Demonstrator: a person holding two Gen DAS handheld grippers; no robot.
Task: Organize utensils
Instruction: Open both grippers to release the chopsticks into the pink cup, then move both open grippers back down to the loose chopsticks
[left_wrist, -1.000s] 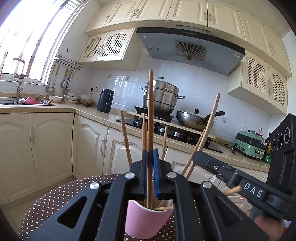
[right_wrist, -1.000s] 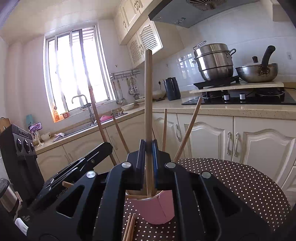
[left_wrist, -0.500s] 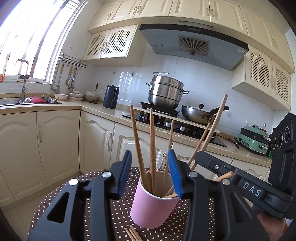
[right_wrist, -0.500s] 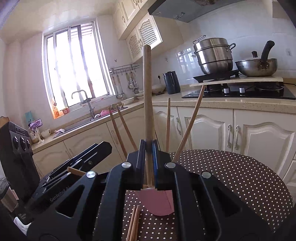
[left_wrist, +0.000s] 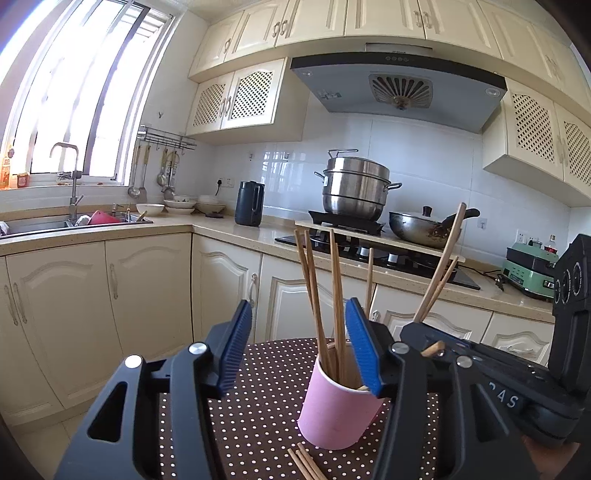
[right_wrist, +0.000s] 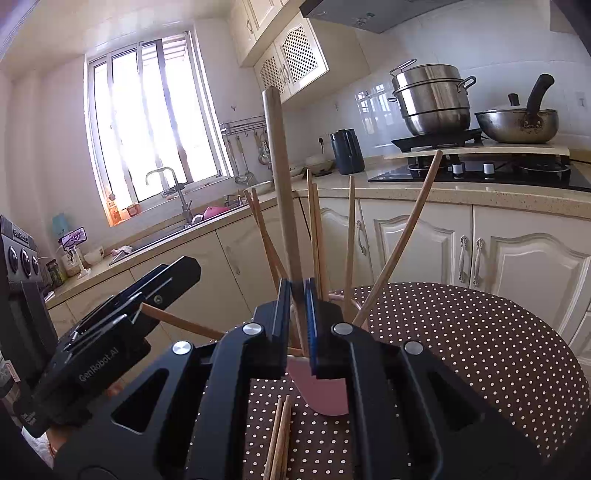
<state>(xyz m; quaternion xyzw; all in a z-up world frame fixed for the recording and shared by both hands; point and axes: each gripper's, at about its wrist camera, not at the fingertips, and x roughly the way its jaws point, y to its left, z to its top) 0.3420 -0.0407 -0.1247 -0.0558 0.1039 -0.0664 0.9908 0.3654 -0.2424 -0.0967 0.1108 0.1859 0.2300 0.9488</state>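
Left claw (left_wrist: 299, 354) spread near the pink cup (left_wrist: 338, 410); right claw (right_wrist: 297, 314), lettered seemingly "GenRobot.AI", pinches a chopstick (right_wrist: 280, 184).

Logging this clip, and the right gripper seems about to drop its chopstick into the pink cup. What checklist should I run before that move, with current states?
1. Right gripper shut on chopstick: ok.
2. Chopstick roughly upright over the pink cup: ok.
3. Left gripper open, holding nothing: ok.
4. Left gripper's fingers clear of cup: not ok, the right-hand finger overlaps its rim.
5. Cup upright on polka-dot tablecloth: ok.
6. Loose chopsticks remain on the table: not ok.
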